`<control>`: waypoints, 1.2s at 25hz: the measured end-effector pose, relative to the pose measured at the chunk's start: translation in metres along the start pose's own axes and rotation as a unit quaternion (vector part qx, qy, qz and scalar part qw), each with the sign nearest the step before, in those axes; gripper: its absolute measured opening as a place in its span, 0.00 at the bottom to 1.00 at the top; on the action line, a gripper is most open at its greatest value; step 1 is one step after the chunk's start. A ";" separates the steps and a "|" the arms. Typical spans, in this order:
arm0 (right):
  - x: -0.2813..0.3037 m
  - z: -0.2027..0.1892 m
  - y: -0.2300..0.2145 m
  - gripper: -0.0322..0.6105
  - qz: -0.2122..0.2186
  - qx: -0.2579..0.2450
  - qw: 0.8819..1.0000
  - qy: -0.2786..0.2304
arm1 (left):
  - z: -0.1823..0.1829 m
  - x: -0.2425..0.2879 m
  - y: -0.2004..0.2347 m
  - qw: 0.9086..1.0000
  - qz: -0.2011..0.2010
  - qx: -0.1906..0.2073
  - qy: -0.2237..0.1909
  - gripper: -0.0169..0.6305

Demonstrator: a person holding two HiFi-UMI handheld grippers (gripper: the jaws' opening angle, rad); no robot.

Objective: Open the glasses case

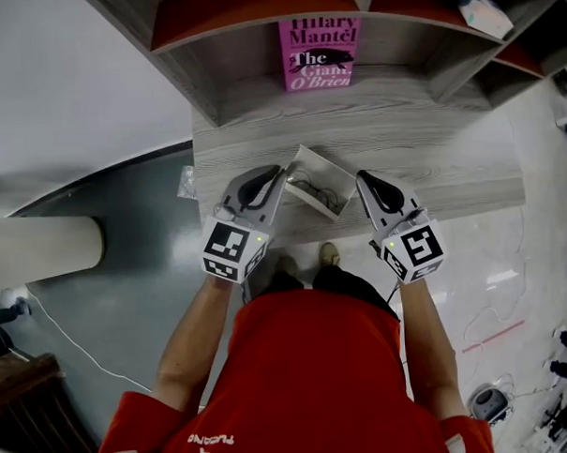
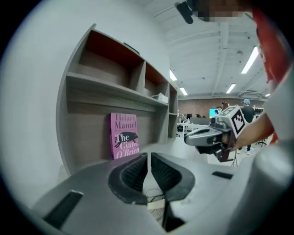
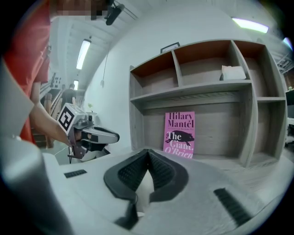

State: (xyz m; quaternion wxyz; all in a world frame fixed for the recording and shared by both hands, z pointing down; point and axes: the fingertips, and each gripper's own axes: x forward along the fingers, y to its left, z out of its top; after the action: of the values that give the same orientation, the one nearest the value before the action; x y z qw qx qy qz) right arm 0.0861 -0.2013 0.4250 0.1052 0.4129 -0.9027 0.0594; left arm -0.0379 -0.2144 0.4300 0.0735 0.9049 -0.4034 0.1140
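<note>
in the head view the glasses case (image 1: 316, 184) stands on the desk (image 1: 430, 139) between the left gripper (image 1: 277, 174) and the right gripper (image 1: 360, 178), just beside both tips. it seems already opened, with something dark lying inside.

in the left gripper view the jaws are almost together, and nothing is between them.

in the right gripper view the jaws are pressed together, also empty.

the opening step looks finished. the next move probably only needs to draw both grippers away without knocking the case.
</note>
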 end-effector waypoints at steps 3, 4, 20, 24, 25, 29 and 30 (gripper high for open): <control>-0.006 0.018 0.012 0.06 0.007 -0.008 1.000 -0.020 | 0.021 -0.009 -0.006 0.999 0.006 0.005 -0.035 0.05; -0.008 0.023 0.015 0.06 0.008 -0.010 1.000 -0.025 | 0.027 -0.012 -0.008 0.999 0.008 0.005 -0.047 0.05; -0.037 0.065 0.052 0.05 0.007 0.036 0.994 -0.106 | 0.079 -0.052 -0.027 0.992 0.023 0.005 -0.128 0.04; -0.036 0.069 0.057 0.05 0.009 0.030 0.993 -0.110 | 0.080 -0.057 -0.026 0.991 0.025 0.005 -0.132 0.04; -0.036 0.070 0.059 0.05 0.010 0.027 0.993 -0.110 | 0.080 -0.058 -0.026 0.991 0.025 0.005 -0.133 0.04; -0.036 0.074 0.064 0.05 0.014 0.018 0.993 -0.112 | 0.082 -0.061 -0.025 0.990 0.026 0.006 -0.135 0.04; -0.037 0.074 0.065 0.05 0.014 0.017 0.993 -0.113 | 0.083 -0.061 -0.026 0.990 0.025 0.006 -0.136 0.04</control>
State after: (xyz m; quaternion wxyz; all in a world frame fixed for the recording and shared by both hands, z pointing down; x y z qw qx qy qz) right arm 0.0501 -0.1468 0.3429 -0.0054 0.4058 -0.9135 0.0296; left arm -0.0462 -0.1724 0.3328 0.0093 0.9020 -0.4316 -0.0062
